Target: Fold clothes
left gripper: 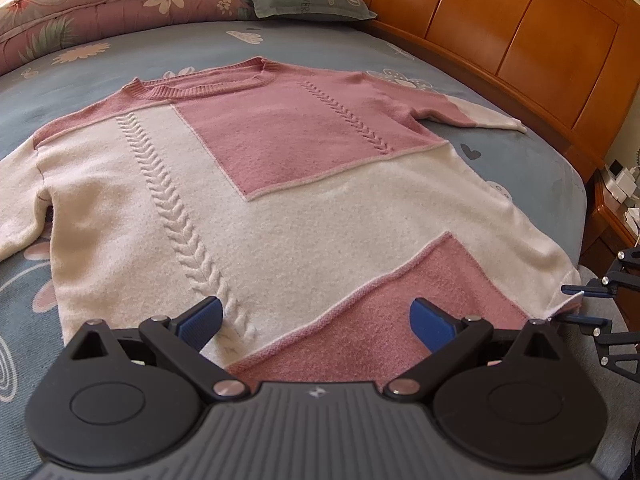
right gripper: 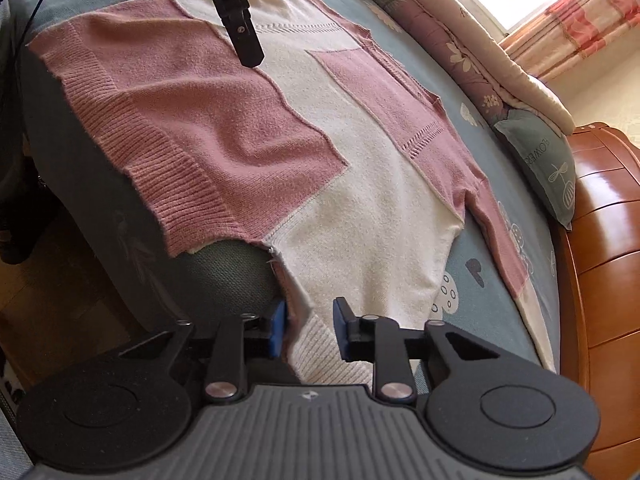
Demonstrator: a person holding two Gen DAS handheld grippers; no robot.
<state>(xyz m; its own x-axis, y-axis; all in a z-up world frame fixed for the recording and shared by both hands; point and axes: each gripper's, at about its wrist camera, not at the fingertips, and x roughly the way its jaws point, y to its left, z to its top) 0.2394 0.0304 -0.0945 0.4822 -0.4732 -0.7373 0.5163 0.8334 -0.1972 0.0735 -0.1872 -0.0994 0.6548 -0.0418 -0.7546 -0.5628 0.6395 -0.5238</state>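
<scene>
Left wrist view: your left gripper (left gripper: 316, 320) hovers wide apart over the pink-and-cream sweater (left gripper: 256, 184), flat on the bed (left gripper: 280, 42), collar pointing away.

Right wrist view: your right gripper (right gripper: 309, 330), fingers parted, straddles the sweater's (right gripper: 360, 216) cream hem corner.

left gripper (left gripper: 316, 322) and right gripper (right gripper: 309, 330) agape

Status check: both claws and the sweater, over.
Left claw open, hovering over the hem. Right claw open, straddling the sweater's hem corner, not clamped. Sweater flat on the bed, unfolded. Nothing in the way.
</scene>
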